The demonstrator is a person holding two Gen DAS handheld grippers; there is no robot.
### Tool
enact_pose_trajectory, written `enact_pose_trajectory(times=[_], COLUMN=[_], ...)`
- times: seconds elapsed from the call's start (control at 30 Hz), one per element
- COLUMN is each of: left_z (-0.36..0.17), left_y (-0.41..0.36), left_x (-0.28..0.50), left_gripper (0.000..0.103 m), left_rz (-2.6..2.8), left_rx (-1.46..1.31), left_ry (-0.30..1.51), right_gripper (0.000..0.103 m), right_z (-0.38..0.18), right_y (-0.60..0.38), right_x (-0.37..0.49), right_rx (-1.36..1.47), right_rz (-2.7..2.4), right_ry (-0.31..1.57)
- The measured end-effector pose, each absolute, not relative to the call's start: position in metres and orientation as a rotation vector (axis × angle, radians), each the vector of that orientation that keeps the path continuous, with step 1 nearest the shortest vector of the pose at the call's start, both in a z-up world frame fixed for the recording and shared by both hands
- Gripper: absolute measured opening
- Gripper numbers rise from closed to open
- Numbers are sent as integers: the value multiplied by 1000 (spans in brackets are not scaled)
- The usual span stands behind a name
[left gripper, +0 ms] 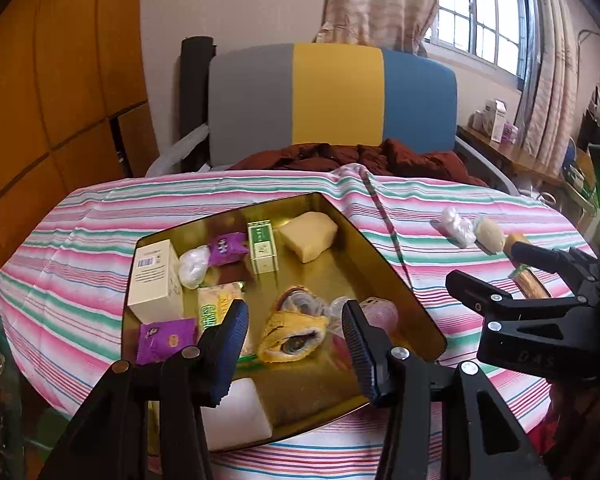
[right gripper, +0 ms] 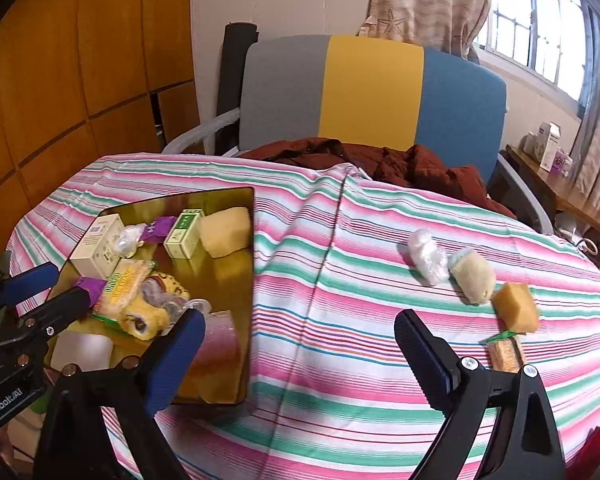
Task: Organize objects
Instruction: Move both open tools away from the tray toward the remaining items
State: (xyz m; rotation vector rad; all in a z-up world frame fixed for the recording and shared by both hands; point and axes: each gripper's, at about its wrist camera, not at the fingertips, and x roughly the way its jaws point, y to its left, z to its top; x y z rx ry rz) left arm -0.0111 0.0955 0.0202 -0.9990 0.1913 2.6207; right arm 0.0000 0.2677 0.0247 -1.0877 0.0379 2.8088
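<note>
Left wrist cam sits low & close over gold tray, facing tricolour chair. Right wrist cam looks fwd from further right over striped tablecloth; both share tray, cloth, chair.

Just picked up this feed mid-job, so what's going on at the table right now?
A person is sorting snacks into a gold tray with two handheld grippers. Both the left gripper and the right gripper are open and empty. The tray already holds boxes and packets. Four items remain on the striped tablecloth: a clear-wrapped packet, a pale cake, a yellow cake and a wafer packet.
</note>
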Motion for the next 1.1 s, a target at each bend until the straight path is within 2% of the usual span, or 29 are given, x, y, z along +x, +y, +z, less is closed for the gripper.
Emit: enact_pose_trajectory(times=[0.4,0.7,0.77,0.97,1.1], left_z=[27,24,24,19,12], left_y=[141,175,182,208,229], left_x=[-6,-1,0,-2,-1], left_gripper=[49,49,49,49,49], left_rz=[2533,2453,2439,2394,2350], left_rx=[-930,-921,-915,-921,-939], left_ry=[293,371,393,435,462], right_gripper=[97,99,99,99,99], right_z=[45,41,34,18,12], right_y=[341,456,483,541,552], right_x=[5,18,22,39,45], right_rx=[-1025,-969,-962,-914,-925], right_rz=[2710,2511,2454,2361,2299], right_ry=[53,175,232,610,696])
